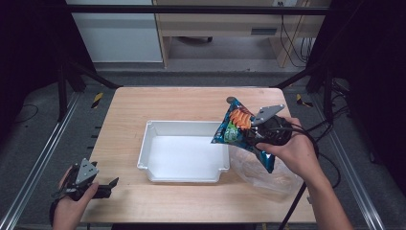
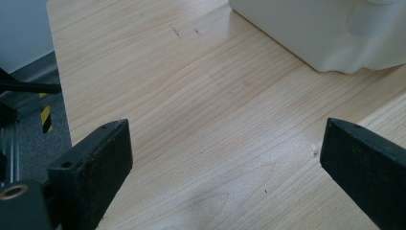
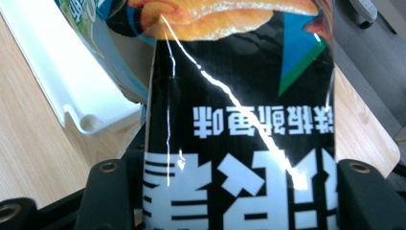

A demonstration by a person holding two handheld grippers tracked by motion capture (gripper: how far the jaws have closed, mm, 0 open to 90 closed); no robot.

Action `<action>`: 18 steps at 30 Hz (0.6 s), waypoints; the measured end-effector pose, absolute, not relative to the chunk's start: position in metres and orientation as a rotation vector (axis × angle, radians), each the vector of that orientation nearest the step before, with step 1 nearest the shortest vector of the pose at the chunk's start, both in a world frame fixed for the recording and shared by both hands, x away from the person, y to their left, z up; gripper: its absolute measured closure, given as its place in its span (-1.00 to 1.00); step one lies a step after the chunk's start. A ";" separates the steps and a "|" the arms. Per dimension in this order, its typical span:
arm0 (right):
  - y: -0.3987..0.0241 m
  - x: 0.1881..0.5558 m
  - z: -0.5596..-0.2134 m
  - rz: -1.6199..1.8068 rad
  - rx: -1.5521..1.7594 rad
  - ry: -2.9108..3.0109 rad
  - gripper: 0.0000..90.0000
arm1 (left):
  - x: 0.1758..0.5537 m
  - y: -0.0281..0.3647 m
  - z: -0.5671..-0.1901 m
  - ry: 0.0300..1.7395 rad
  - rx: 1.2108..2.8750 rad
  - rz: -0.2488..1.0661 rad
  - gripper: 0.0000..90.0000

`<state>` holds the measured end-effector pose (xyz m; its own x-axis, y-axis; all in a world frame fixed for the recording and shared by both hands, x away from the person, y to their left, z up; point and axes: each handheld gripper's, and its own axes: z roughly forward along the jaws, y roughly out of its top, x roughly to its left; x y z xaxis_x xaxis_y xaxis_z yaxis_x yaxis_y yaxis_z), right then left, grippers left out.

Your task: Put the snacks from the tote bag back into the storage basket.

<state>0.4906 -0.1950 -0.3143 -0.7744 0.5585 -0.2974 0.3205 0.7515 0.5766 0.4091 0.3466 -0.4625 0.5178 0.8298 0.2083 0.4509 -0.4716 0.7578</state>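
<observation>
High view: the right gripper (image 1: 256,135) holds the snack bag (image 1: 238,125) clamped in its jaws, long axis tilted up toward the far edge, just above the right rim of the white tray (image 1: 143,148); the left gripper (image 1: 103,187) rests near the surface's front-left corner. Left gripper view: jaws wide, nothing between them, tray (image 2: 330,33) ahead. Right gripper view: the bag (image 3: 239,120) runs lengthwise away from the jaws, tray (image 3: 62,81) to its left.

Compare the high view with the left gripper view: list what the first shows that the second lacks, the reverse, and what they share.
High view alone: the right hand-held gripper shut on a snack bag, raised by the white tray's right end, with a clear plastic bag beneath. Left gripper view alone: a close look at faint pen-like marks on the wood between its wide-open jaws. Both share the wooden table, the white tray and the left hand-held gripper.
</observation>
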 end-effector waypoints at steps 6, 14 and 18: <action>-0.186 0.492 -0.312 0.716 0.641 2.496 -0.09 | 0.409 0.347 -0.463 1.037 2.115 0.763 -0.92; -0.176 0.493 -0.307 0.714 0.610 2.495 -0.09 | 0.409 0.347 -0.463 1.035 2.118 0.766 -0.92; -0.169 0.493 -0.306 0.719 0.589 2.501 -0.09 | 0.409 0.347 -0.463 1.039 2.117 0.767 -0.92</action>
